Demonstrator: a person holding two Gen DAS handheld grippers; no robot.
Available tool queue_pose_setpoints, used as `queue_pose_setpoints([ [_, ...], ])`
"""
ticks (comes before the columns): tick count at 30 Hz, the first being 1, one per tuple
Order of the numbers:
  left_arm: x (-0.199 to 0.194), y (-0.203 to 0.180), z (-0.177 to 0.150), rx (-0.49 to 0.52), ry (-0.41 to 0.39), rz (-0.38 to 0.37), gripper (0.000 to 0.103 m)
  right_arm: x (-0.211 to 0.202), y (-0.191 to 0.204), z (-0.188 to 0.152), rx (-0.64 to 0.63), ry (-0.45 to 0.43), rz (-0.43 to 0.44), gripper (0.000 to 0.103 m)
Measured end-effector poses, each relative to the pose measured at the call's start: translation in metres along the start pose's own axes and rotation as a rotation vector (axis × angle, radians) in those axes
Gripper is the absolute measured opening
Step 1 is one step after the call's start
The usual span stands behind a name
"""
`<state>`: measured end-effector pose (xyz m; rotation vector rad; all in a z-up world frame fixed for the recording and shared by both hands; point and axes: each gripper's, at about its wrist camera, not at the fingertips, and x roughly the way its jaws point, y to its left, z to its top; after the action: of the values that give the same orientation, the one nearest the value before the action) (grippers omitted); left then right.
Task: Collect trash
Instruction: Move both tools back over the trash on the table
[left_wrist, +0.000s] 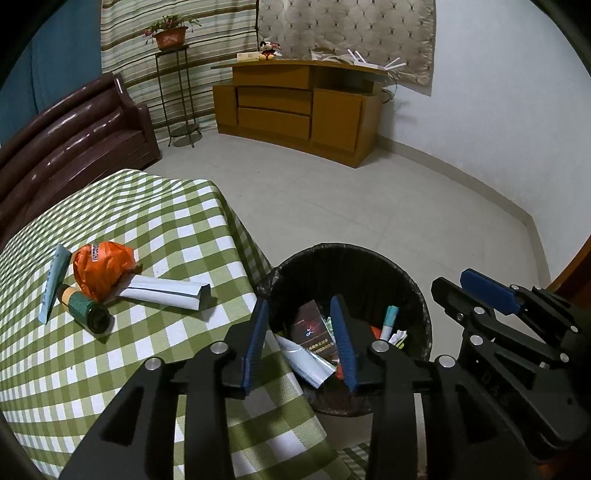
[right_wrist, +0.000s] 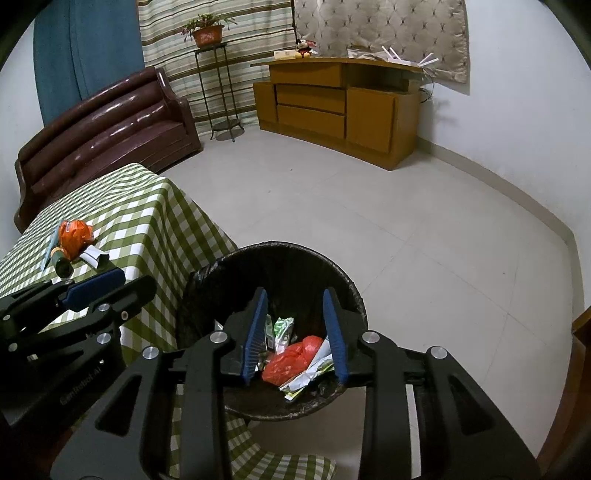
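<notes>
My left gripper (left_wrist: 299, 301) hangs open over the black-lined trash bin (left_wrist: 369, 258), with nothing between its blue pads. Below it in the bin lie a dark carton (left_wrist: 312, 328) and a white wrapper (left_wrist: 306, 363). My right gripper (right_wrist: 294, 291) is also open above the same bin (right_wrist: 295, 247), over a red plastic bag (right_wrist: 291, 360) and crumpled papers (right_wrist: 314, 373). On the green checked table (left_wrist: 166, 221) lie an orange bag (left_wrist: 101, 267), a green bottle (left_wrist: 86, 312), a white folded packet (left_wrist: 166, 291) and a pale blue flat packet (left_wrist: 55, 280).
The bin stands on the tiled floor (right_wrist: 406, 221) against the table's corner. A brown sofa (right_wrist: 103, 136) is behind the table. A wooden cabinet (right_wrist: 332, 107) and a plant stand (right_wrist: 218, 88) are along the far wall.
</notes>
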<state>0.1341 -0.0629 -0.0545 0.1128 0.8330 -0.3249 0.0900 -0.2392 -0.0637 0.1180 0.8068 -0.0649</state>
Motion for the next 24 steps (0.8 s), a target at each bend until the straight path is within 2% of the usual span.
queue_pose_setpoints([
  [4, -0.002, 0.005, -0.001, -0.009, -0.002, 0.003, 0.04, -0.001, 0.001, 0.001, -0.001, -0.002, -0.002, 0.033],
  [7, -0.002, 0.007, -0.001, -0.011, -0.003, 0.004, 0.041, -0.002, 0.001, 0.001, -0.002, -0.003, -0.002, 0.038],
  [17, -0.011, 0.021, -0.002, -0.034, -0.015, 0.018, 0.047, -0.005, 0.009, 0.007, -0.011, -0.007, 0.006, 0.038],
  [24, -0.024, 0.045, -0.007, -0.059, -0.02, 0.055, 0.05, -0.006, 0.034, 0.01, -0.044, -0.01, 0.042, 0.039],
])
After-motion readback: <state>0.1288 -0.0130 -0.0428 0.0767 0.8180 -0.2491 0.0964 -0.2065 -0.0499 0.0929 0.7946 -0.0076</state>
